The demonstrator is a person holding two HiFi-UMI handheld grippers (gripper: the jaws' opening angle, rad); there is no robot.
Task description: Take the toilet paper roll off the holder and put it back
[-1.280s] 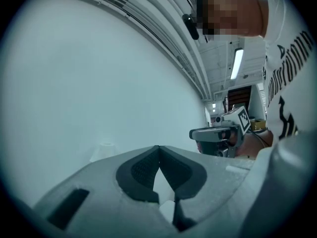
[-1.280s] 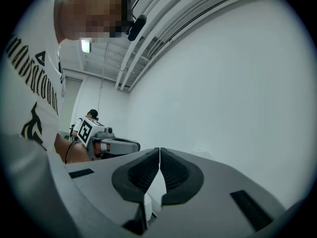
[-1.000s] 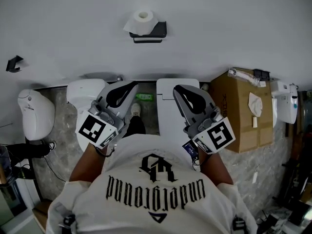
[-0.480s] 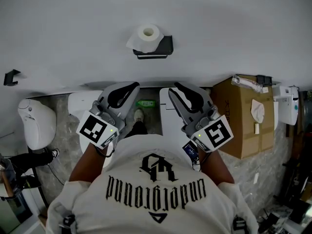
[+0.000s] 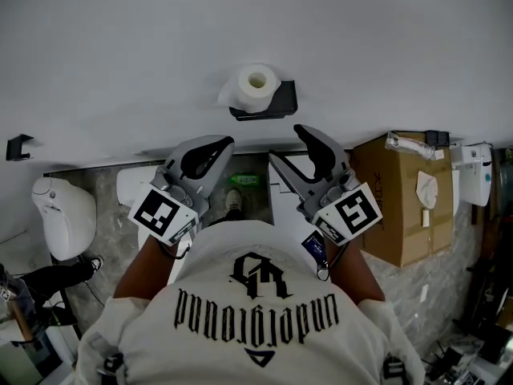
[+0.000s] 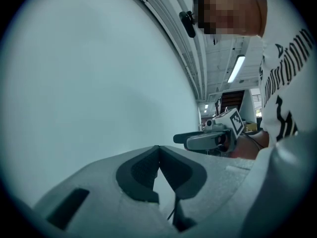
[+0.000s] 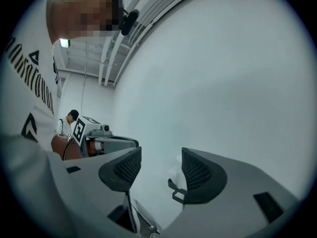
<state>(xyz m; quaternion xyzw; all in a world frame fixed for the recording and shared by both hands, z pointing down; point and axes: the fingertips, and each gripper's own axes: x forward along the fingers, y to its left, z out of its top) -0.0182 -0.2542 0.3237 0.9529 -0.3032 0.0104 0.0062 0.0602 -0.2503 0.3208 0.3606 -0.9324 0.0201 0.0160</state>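
**While both grippers hang short of the wall, the roll sits on its holder**

Where the white wall (image 5: 160, 38) runs bare, the toilet paper roll (image 5: 256, 85) rests on the black holder (image 5: 282, 103). Its core hole shows from above, and a loose sheet droops off its left edge. Plain wall lies open all round the holder, to the left, to the right and above, so nothing crowds the roll there.

Both grippers are held out from the person's chest, side by side and apart from each other. They point toward the wall and stand clear of the roll. The left gripper (image 5: 221, 141) has its fingers pressed together tip to tip, with nothing between them. Its tip lies below and to the left of the holder. The right gripper (image 5: 286, 143) has just been opening. Its two fingers now stand spread, and only wall shows in the gap. From its own view the holder's dark bracket shows through that gap, well off.

Down at floor level the room is tighter. A cardboard box (image 5: 397, 199) stands against the wall just to the right of the right gripper. A white fixture (image 5: 64, 207) sits well off to the left, and a small black hook (image 5: 18, 145) juts from the wall above it. A narrow strip of floor between the grippers holds a green packet (image 5: 243, 180).
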